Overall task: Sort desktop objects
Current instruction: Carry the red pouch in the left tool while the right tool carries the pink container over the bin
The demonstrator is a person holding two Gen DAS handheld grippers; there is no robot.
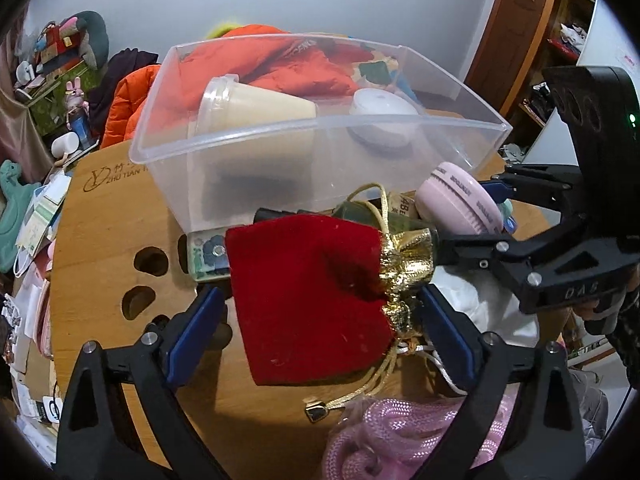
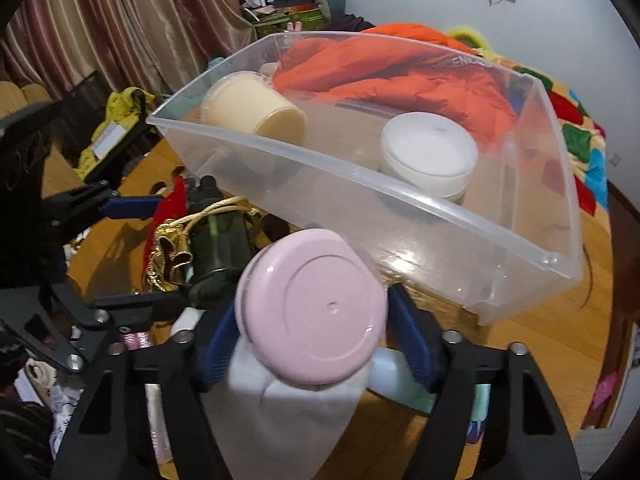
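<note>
- Straddling a red velvet pouch (image 1: 308, 304), the left gripper (image 1: 320, 320) has its blue fingers (image 1: 196, 328) spread wide, clear of the cloth on both sides.
- Flanking a round pink case (image 2: 310, 306), the right gripper (image 2: 310, 344) has its fingers (image 2: 412, 344) at the case's edges; whether they press it I cannot tell.
- Beyond both, a clear plastic bin (image 1: 256, 168) stands on the wooden worktop (image 1: 108, 248), holding a cream cup (image 1: 256, 108) and a white round box (image 2: 430, 152).
</note>
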